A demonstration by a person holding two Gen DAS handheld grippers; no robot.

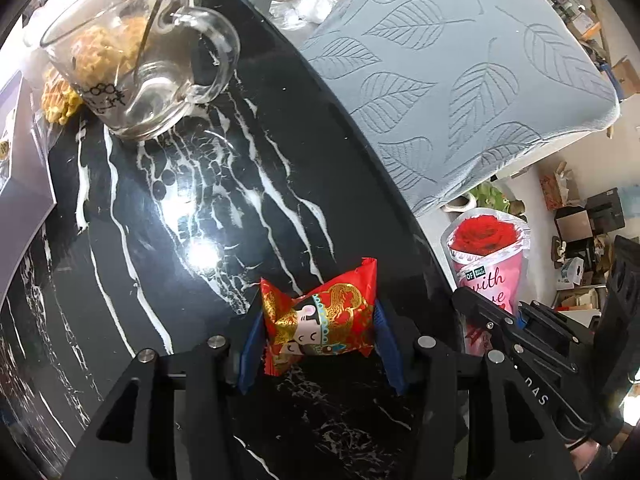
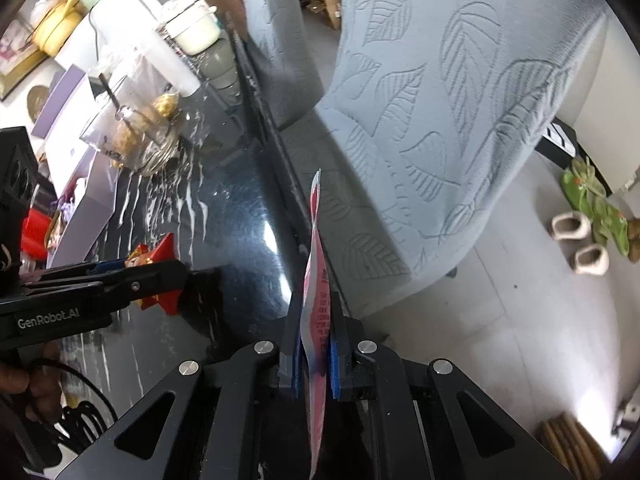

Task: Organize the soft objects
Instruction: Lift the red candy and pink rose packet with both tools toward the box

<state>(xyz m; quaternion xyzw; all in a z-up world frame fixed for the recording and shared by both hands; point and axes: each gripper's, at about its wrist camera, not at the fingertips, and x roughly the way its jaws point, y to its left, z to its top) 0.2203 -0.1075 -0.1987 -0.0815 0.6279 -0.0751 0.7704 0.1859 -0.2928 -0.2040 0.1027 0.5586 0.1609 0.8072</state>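
Observation:
A red and gold snack packet (image 1: 320,320) with a cartoon figure lies on the black marble table (image 1: 180,208) near its edge. My left gripper (image 1: 318,322) is shut on it, the blue pads (image 1: 250,346) pressing both sides. In the right wrist view the same packet (image 2: 160,254) shows behind the left gripper (image 2: 168,276). A flat pink packet with a red rose (image 1: 486,252) hangs beyond the table edge. My right gripper (image 2: 316,320) is shut on this pink packet (image 2: 316,248), seen edge-on. In the left wrist view the right gripper (image 1: 496,320) holds its lower end.
A glass mug (image 1: 136,64) with a spoon stands at the table's far left over a waffle snack (image 1: 60,100). A purple and white box (image 1: 20,184) lies beside it. Grey leaf-pattern chair cushions (image 1: 460,80) line the table's edge. Slippers (image 2: 580,240) lie on the floor.

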